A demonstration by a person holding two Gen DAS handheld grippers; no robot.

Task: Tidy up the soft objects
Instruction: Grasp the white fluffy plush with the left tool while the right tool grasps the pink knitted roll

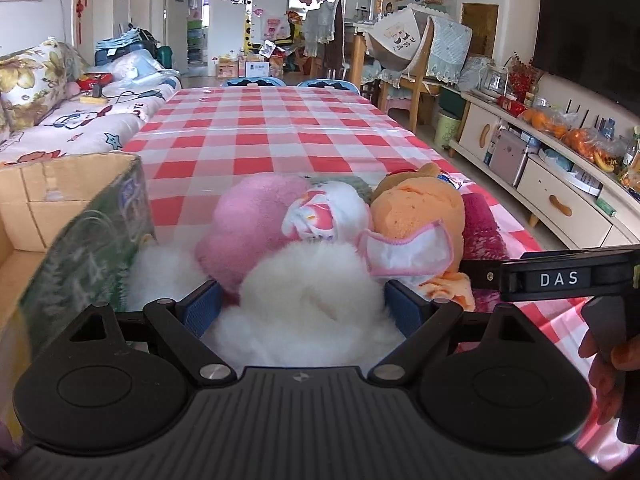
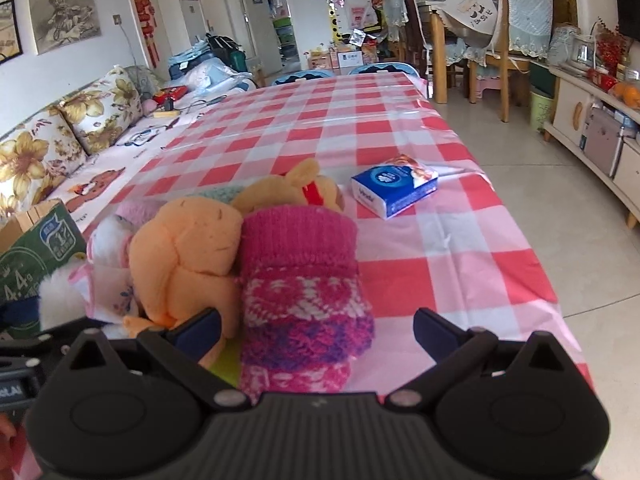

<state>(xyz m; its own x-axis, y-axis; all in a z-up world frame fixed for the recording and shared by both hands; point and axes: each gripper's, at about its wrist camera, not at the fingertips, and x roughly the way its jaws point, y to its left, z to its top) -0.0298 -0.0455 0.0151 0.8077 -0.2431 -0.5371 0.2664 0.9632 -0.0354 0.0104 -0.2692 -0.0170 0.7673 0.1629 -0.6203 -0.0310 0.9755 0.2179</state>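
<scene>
A heap of soft things lies at the near end of the checked table (image 1: 256,136). It holds a pink plush (image 1: 248,224), an orange plush bear (image 1: 420,212), a small white-and-pink cloth (image 1: 320,216) and a white fluffy piece (image 1: 312,304). My left gripper (image 1: 303,308) is shut on the white fluffy piece, which fills the gap between both blue pads. In the right wrist view the orange bear (image 2: 188,252) leans against a magenta knitted piece (image 2: 304,280). That knit lies between the spread fingers of my right gripper (image 2: 316,332), which is open and not touching it.
An open cardboard box (image 1: 80,240) with green print stands just left of the heap. A blue tissue pack (image 2: 394,190) lies on the table to the right. A sofa (image 2: 60,140) runs along the left side, and a low cabinet (image 1: 560,200) along the right. A hand (image 1: 604,356) holds the black right tool.
</scene>
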